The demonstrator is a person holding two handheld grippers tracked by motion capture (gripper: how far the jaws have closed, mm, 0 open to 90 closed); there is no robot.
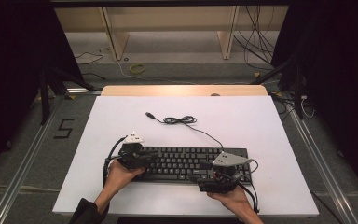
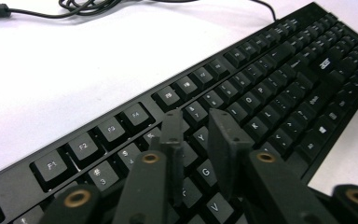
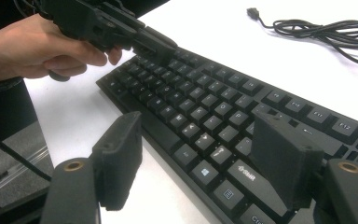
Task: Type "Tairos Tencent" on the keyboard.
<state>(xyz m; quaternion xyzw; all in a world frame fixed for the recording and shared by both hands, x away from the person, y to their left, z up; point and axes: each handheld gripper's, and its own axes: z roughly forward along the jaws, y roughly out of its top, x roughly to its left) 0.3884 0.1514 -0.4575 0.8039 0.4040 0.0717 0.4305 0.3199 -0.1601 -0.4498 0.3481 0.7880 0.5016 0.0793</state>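
A black keyboard (image 1: pixel 186 163) lies across the near part of the white tabletop (image 1: pixel 121 121). Its thin black cable (image 1: pixel 182 120) coils behind it and ends in a loose USB plug (image 1: pixel 149 114). My left gripper (image 1: pixel 147 157) hangs over the keyboard's left end. In the left gripper view its jaws (image 2: pixel 198 116) stand a narrow gap apart above the letter keys (image 2: pixel 270 93), with nothing between them. My right gripper (image 1: pixel 204 179) is at the keyboard's front right. Its jaws (image 3: pixel 196 123) are wide open, one off the front edge and one over the keys (image 3: pixel 205 107).
The table's near edge runs just under both hands. Bare white surface lies behind and to both sides of the keyboard. Beyond the far wooden edge (image 1: pixel 182 90) are floor cables and a wooden frame. Metal rails (image 1: pixel 23 163) flank the table.
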